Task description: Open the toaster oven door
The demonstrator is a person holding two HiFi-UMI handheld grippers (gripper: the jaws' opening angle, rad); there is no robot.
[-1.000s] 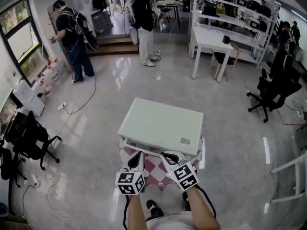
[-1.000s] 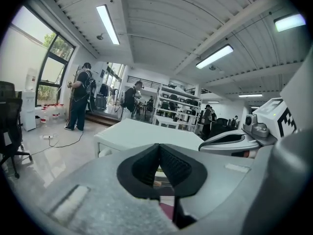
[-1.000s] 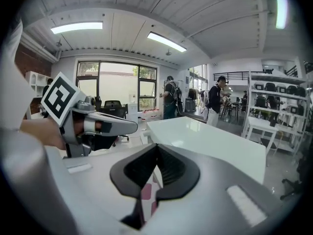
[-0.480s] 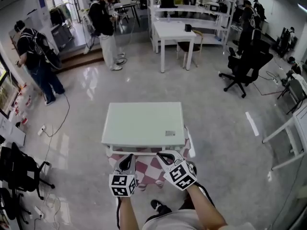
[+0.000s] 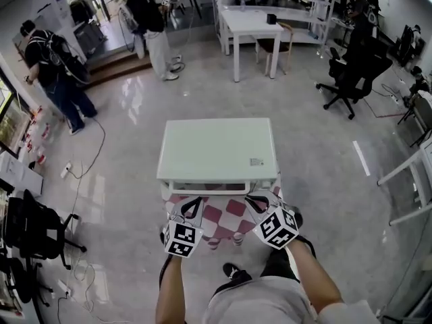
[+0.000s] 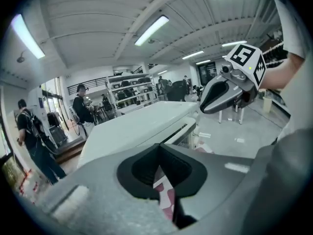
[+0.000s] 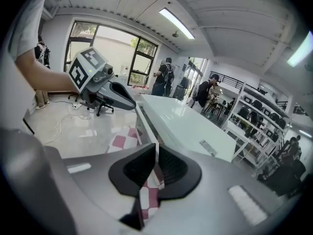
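Toaster oven [image 5: 219,150] sits on the checked cloth [image 5: 226,218], door facing us, closed. Left gripper [image 5: 196,203] is pinched tight and empty. Right gripper [image 5: 253,199] has just been easing apart, only a slit, nothing in it. We judge that too narrow for the handle [image 5: 216,183]: it could skid off or shove the oven back. Open floor all round; both grippers hover near the cloth's front edge.

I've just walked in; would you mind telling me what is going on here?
A person holds a claw in each hand just in front of a white toaster oven, which stands on a red-and-white checked cloth. The left claw is shut and empty. The right claw has just been opening by a crack, with nothing between its jaws. Neither has hold of the oven, and its door does not appear to be open yet.
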